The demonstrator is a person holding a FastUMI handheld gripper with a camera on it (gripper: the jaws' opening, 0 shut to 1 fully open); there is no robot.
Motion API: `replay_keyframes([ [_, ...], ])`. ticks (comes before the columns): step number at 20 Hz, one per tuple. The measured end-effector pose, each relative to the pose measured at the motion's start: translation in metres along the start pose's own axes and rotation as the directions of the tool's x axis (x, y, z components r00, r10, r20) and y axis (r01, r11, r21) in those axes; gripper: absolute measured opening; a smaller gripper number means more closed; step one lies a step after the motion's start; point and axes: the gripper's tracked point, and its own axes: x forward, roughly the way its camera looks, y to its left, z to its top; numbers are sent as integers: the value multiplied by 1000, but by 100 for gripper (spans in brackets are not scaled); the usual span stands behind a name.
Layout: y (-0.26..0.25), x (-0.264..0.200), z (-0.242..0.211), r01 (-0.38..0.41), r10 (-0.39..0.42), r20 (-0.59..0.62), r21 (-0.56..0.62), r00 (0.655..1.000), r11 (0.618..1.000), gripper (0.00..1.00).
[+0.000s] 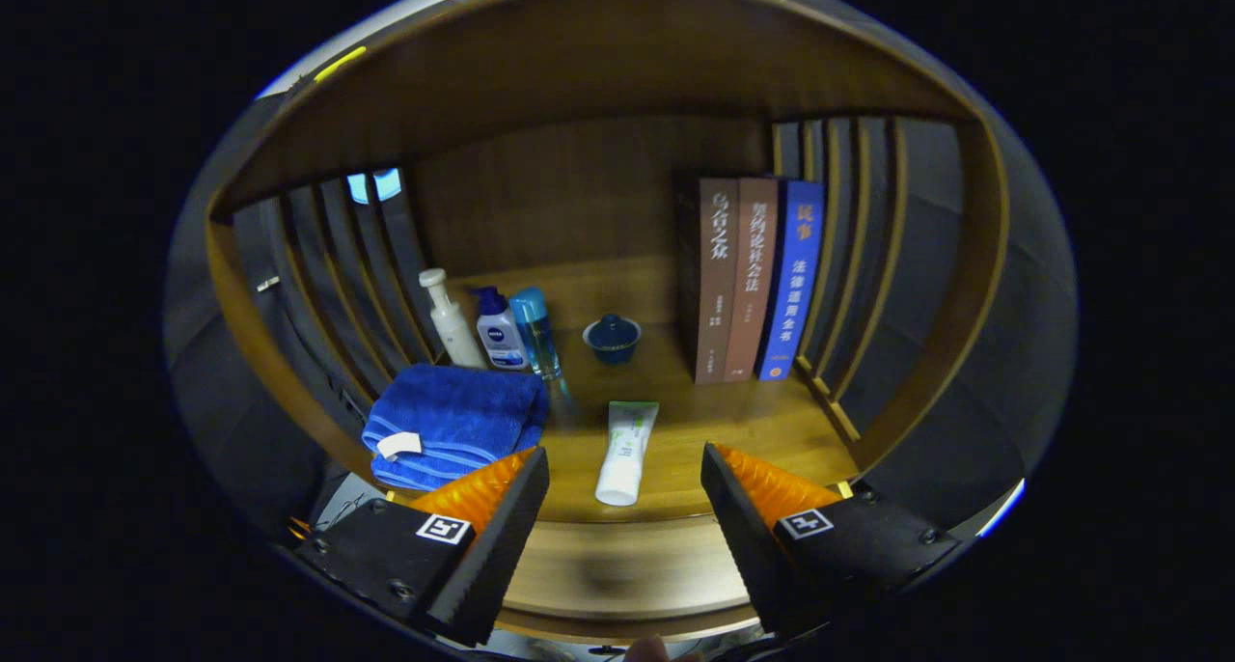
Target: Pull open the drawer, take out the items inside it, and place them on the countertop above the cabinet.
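Our gripper (625, 493) hangs with fingers apart, holding nothing, over the countertop's (695, 421) front edge. The tube (625, 453) lies between them, just ahead: light, soft-walled, likely slippery, so we would pinch its mid-body. It is white with a green top. The drawer cannot be seen.

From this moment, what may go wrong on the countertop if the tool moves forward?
1. The tube lies just ahead of the open tool, cap near the counter edge; a nudge might roll it or push it off.
2. The towel sits close beside one finger and could snag on it.
3. Three bottles stand close together behind the towel; one bump may topple all.
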Motion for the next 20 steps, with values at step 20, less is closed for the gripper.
replay_keyframes([
  [20,6,-166,-110,-48,45,490,-8,871,999,99],
])
